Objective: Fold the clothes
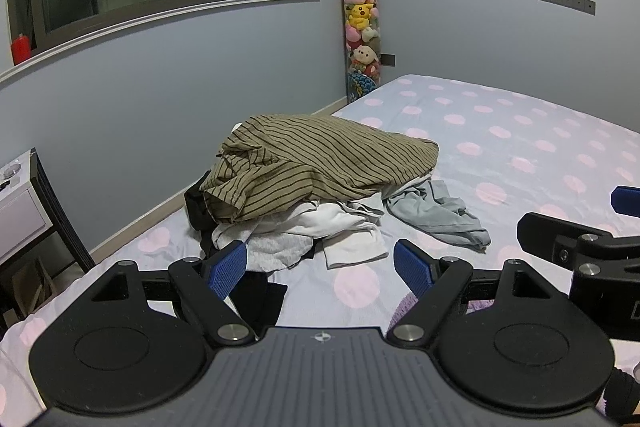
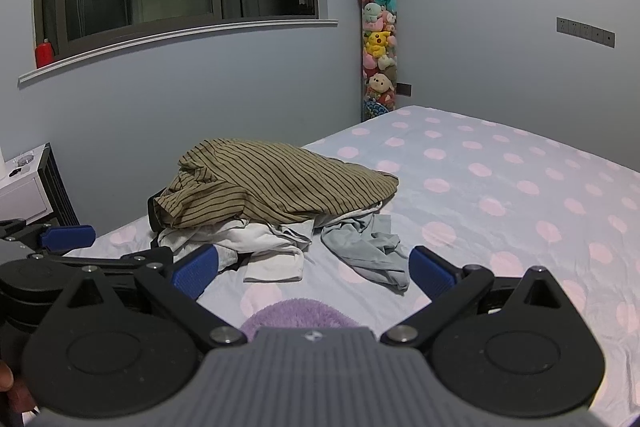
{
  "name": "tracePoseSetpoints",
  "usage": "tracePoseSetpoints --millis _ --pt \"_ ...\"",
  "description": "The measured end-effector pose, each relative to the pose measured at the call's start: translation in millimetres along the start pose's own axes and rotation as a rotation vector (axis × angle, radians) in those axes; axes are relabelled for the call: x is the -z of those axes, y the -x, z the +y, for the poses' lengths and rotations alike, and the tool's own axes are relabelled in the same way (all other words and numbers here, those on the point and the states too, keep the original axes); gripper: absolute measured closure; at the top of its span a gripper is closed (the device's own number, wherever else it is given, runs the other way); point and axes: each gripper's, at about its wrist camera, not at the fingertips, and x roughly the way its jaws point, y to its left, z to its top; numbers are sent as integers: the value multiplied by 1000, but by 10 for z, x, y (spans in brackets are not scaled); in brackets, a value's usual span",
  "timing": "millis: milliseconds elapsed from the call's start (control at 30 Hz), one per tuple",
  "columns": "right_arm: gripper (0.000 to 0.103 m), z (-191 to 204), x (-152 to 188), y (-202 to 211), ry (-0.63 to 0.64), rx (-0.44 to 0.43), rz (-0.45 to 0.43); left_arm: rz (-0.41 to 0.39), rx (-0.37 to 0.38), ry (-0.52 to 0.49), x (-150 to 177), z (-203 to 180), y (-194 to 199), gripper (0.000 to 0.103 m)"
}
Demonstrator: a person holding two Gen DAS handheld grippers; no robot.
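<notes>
Nearest, the left gripper hovers low over the bed with its blue fingers spread wide, nothing between them; the right gripper does the same. Just under the right fingers lies a purple fuzzy cloth — partly hidden by the gripper body. Ahead of both, between the fingertips, sits the pile of clothes: white garments at the base, a grey garment trailing toward the right finger, black fabric by the left finger, and a striped olive shirt on top. Beyond — a tube of plush toys in the corner.
</notes>
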Motion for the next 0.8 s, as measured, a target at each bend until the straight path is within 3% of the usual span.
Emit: tracePoseSetpoints --millis 800 --pt "1 39 -6 -63 16 -6 6 12 6 -2 16 -1 -53 22"
